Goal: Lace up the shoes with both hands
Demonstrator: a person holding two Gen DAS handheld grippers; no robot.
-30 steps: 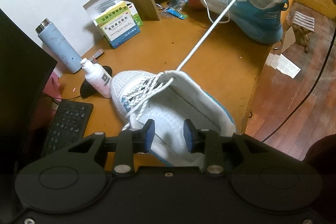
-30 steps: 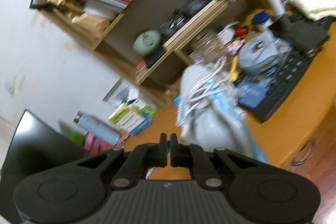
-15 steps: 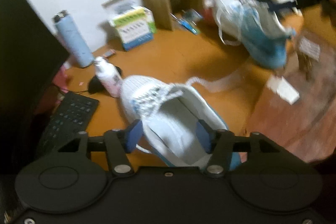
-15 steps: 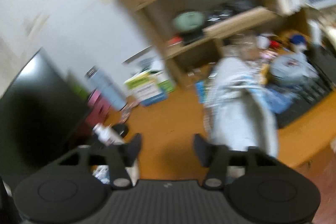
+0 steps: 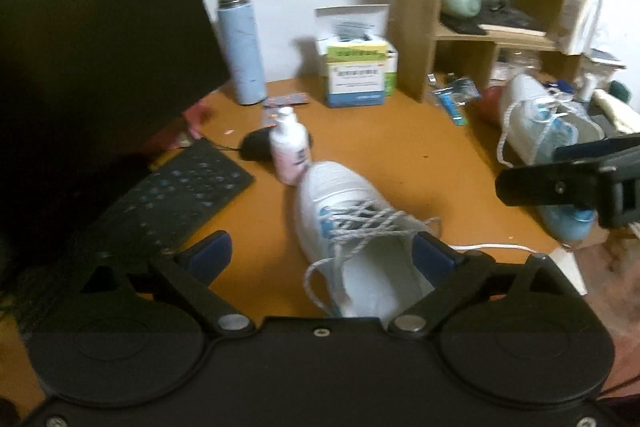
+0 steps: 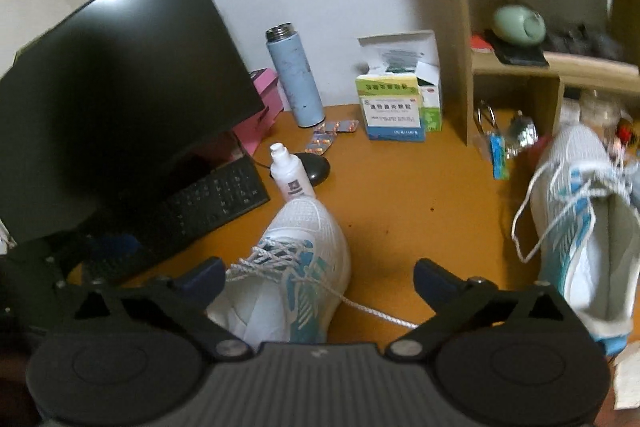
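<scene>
White shoe [image 5: 344, 203] on desk [image 5: 400, 155], lace [image 6: 376, 313] slack, both jaws opening

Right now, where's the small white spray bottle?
In both wrist views the white spray bottle stands upright on the desk, at the toe of the near shoe, beside the black mouse and right of the keyboard.

Dim, warm indoor light; both fisheye views bend strongly at the edges. Slight motion blur softens the bookshelf [image 5: 500, 7] and the far shoe [image 6: 580, 227].
</scene>
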